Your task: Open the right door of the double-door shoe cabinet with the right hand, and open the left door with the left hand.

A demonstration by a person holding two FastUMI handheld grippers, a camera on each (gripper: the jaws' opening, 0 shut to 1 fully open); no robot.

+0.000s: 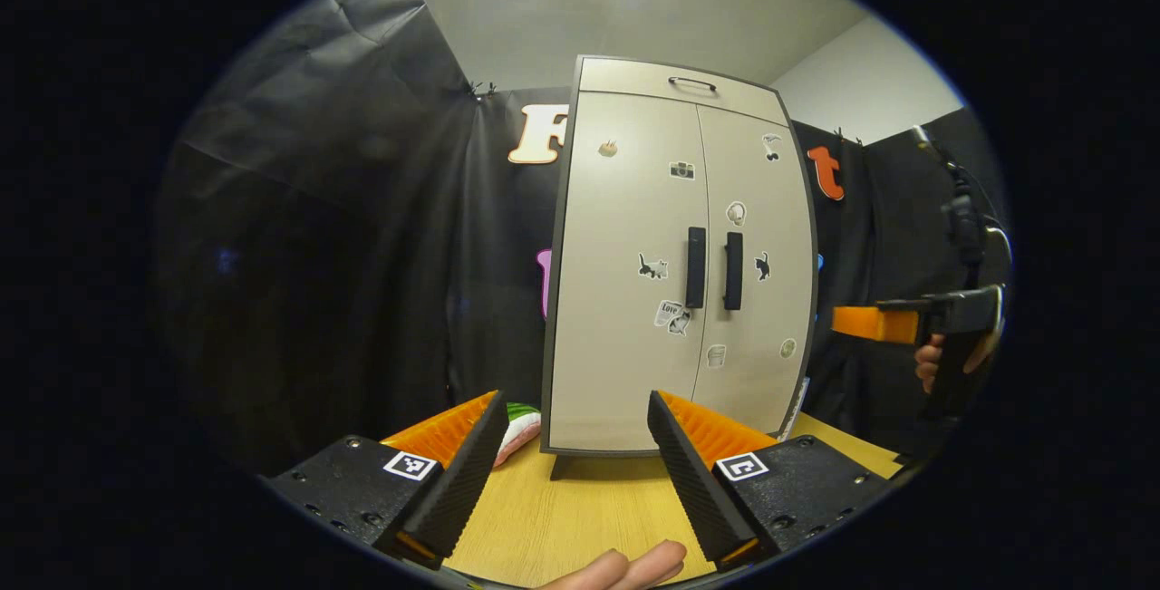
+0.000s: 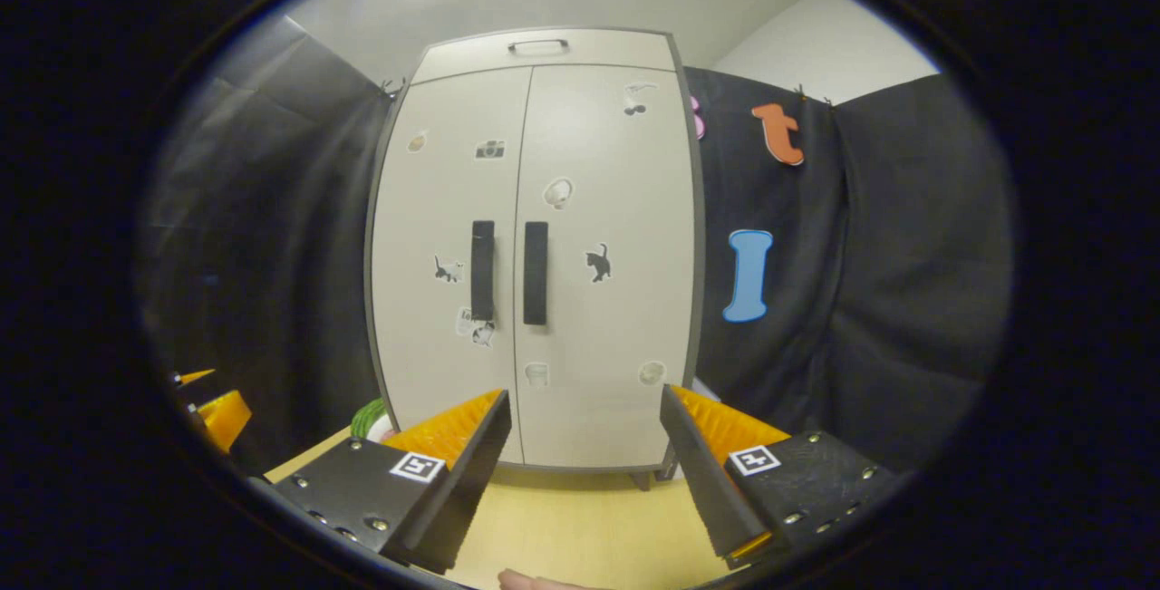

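on the wooden table, beige shoe cabinet, doors closed, both grippers' jaws wide

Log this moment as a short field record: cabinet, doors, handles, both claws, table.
cabinet: shoe cabinet upright on the wooden table
left door: closed
right door: closed
handles: left handle and right handle, vertical, side by side at the centre seam
left claw: open, holding nothing, short of the cabinet
right claw: open, holding nothing, short of the cabinet
task progress: neither door opened yet
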